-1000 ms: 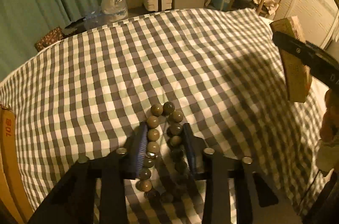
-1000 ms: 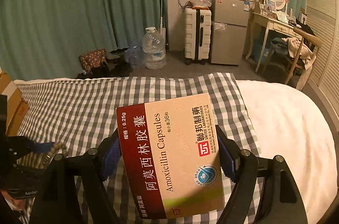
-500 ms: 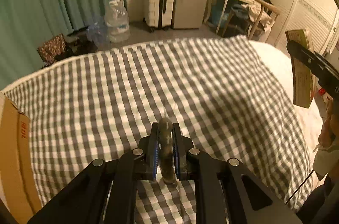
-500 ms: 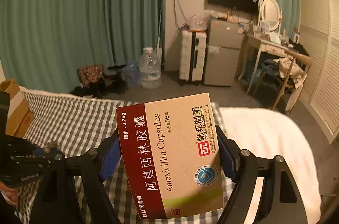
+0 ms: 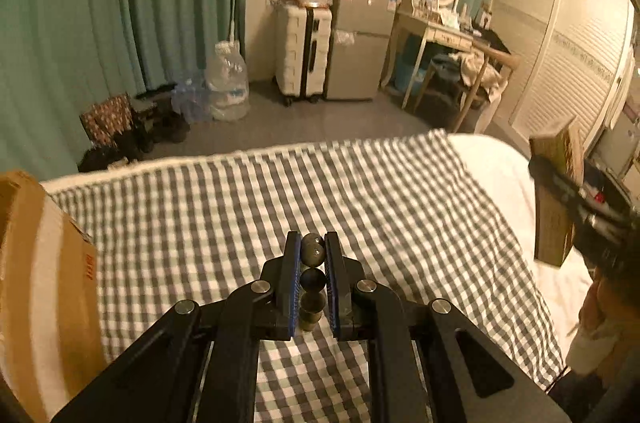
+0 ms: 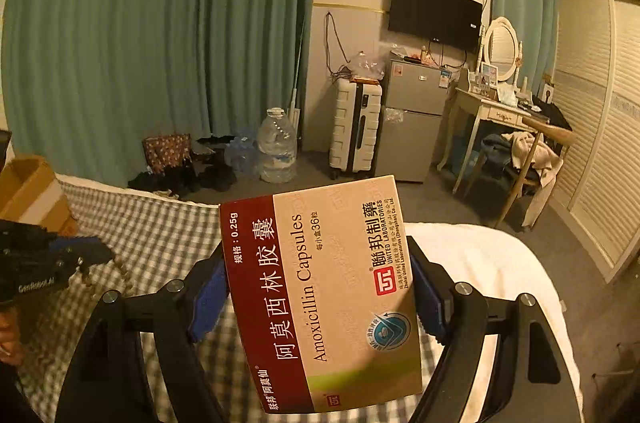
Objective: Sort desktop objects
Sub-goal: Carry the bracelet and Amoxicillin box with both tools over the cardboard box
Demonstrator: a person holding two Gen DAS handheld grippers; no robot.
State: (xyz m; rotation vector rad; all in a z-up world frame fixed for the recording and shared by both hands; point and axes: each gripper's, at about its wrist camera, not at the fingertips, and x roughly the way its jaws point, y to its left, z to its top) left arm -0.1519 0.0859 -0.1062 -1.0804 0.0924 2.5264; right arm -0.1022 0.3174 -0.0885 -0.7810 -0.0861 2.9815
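Left gripper [image 5: 313,277]: fingers clamped on a bead bracelet [image 5: 312,257], dark round beads stacked in a line between the blue pads, raised above the checked cloth [image 5: 224,223]. In the right wrist view, same gripper at 9 o'clock [image 6: 86,255], with a strand of beads hanging down from it [image 6: 122,275].

Right gripper [image 6: 320,303]: fingers closed on a medicine box [image 6: 320,287], blue pads pressing both long sides, printed face with "Amoxicillin Capsules" turned to the camera. Box held in the air over the bed, tilted a little. In the left wrist view, same box at 3 o'clock [image 5: 556,199], seen edge-on, well apart from the bracelet.

Cardboard box [image 5: 44,263] at 9 o'clock of the left view, beside the cloth. White bedding [image 6: 480,255] at 3 o'clock past the cloth edge. Farther, at 12 o'clock: water bottle [image 6: 277,147], white suitcase [image 6: 354,131], small fridge [image 6: 412,119], green curtains [image 6: 160,43].
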